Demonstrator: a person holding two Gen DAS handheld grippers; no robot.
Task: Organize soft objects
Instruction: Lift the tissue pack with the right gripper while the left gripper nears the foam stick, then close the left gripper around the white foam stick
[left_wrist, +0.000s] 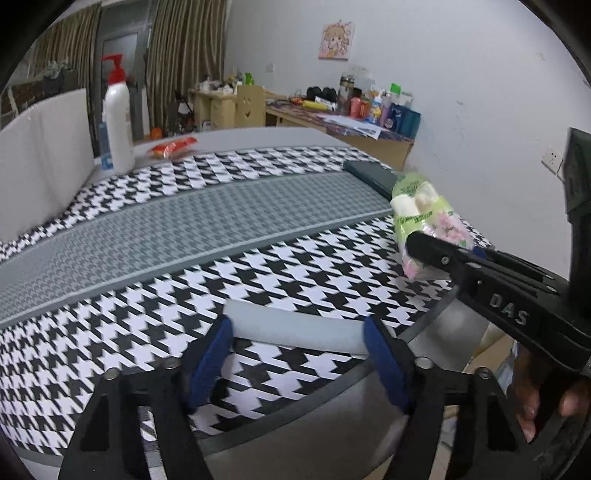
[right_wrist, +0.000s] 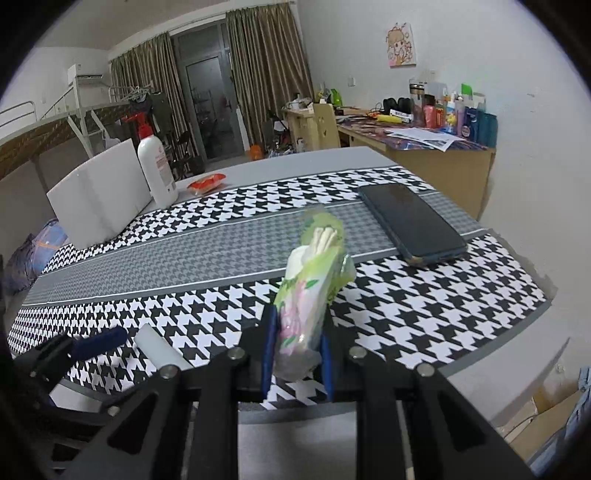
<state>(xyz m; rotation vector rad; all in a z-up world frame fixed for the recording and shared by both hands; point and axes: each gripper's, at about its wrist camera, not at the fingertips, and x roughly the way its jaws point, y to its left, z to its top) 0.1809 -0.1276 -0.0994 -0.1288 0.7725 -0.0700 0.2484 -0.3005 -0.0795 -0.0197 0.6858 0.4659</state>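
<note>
Tissue pack (right_wrist: 309, 291) clamped inside right hand-held gripper (right_wrist: 297, 360)

Left wrist view sits low at the near edge of the bench (left_wrist: 258, 206), close to its surface, facing across toward the far edge and back wall. Right wrist view sits slightly higher at the same edge, further right, facing likewise. Both share the houndstooth cloth (right_wrist: 424, 295), pump bottle (left_wrist: 117, 122) and phone (right_wrist: 410, 221).
</note>
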